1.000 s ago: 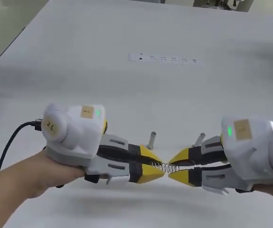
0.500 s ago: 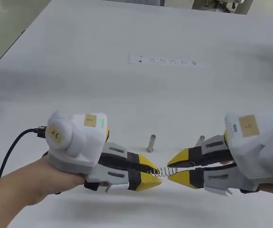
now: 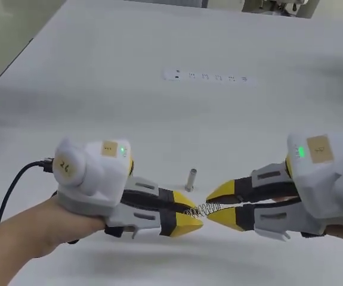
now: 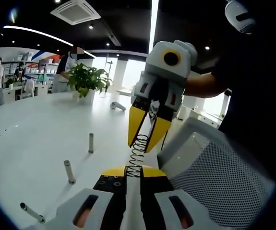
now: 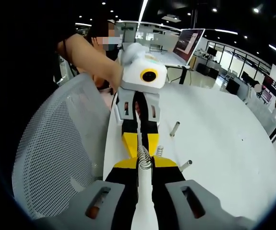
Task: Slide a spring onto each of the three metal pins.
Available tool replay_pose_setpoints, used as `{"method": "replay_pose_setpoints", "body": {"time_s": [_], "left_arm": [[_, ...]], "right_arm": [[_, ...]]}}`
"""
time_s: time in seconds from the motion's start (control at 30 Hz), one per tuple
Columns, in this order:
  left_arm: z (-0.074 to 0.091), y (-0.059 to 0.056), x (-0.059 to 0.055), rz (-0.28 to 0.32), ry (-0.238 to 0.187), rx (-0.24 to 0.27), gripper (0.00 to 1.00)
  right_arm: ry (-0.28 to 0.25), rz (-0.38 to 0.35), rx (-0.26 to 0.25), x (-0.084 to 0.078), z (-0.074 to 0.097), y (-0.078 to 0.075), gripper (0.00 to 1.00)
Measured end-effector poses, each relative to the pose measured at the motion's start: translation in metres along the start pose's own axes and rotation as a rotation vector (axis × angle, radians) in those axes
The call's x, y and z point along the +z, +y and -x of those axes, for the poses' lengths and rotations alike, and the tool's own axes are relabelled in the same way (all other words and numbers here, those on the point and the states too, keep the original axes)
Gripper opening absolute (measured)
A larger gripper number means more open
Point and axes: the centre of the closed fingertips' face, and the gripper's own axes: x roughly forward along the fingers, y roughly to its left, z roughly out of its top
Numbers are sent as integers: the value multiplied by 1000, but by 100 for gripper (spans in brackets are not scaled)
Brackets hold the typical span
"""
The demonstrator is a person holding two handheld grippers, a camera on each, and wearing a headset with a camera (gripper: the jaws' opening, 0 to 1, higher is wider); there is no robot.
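Note:
A thin coil spring stretches between my two grippers, just above the white table. My left gripper is shut on the spring's left end. Facing it tip to tip, my right gripper is shut on the other end. One metal pin stands upright on the table just behind the spring. In the left gripper view three pins show: two upright and one low at the view's edge. The right gripper view shows two pins.
A white power strip lies farther back on the table. A black cable trails from the left gripper. A mesh chair sits at the near table edge. A potted plant stands at the far end.
The right gripper has risen slightly and come to cover the second pin. The spring spans a slightly longer gap between the tips and tilts.

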Motion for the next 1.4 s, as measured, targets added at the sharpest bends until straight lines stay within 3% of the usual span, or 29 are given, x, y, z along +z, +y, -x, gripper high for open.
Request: {"method": "replay_pose_setpoints", "body": {"time_s": [0.73, 1.0, 1.07, 1.17, 1.4], "left_arm": [[4, -3, 3, -15, -10, -22, 1], [1, -4, -2, -40, 18, -19, 1], [0, -6, -1, -46, 18, -24, 1], [-2, -4, 0, -56, 21, -8, 1], [5, -2, 4, -48, 1, -1, 1]], "right_arm": [[-20, 40, 38, 13, -3, 2, 6], [7, 93, 56, 17, -8, 6, 6], [-32, 80, 59, 26, -9, 5, 6], [-14, 86, 52, 27, -12, 1, 6], [-71, 85, 34, 36, -11, 0, 7]]}}
